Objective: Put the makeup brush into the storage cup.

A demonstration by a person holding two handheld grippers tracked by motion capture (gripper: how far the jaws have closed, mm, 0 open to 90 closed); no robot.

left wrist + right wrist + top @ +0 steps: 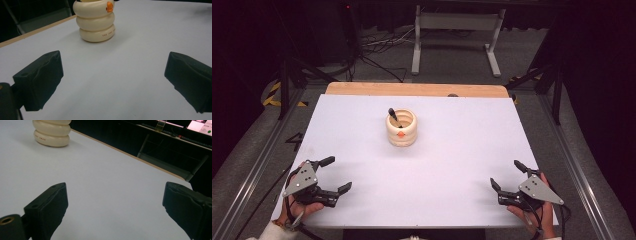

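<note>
both tongs, left (334, 174) and right (507, 173), rest spread wide, well apart from the ringed cream holder (401, 128).

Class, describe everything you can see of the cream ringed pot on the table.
The cream pot looks like three stacked rounded rings of smooth, glossy material, with an orange beak-like knob and small printed lettering on the lowest ring. It stands upright, open-topped, toward the middle-far part of the white table. A dark-tipped pen leans inside it. Neither gripper touches it.

Beyond the white worktop (462, 165), a grey metal stand (457, 30) rises from the floor; black cables (377, 55) lie left of that stand.
</note>
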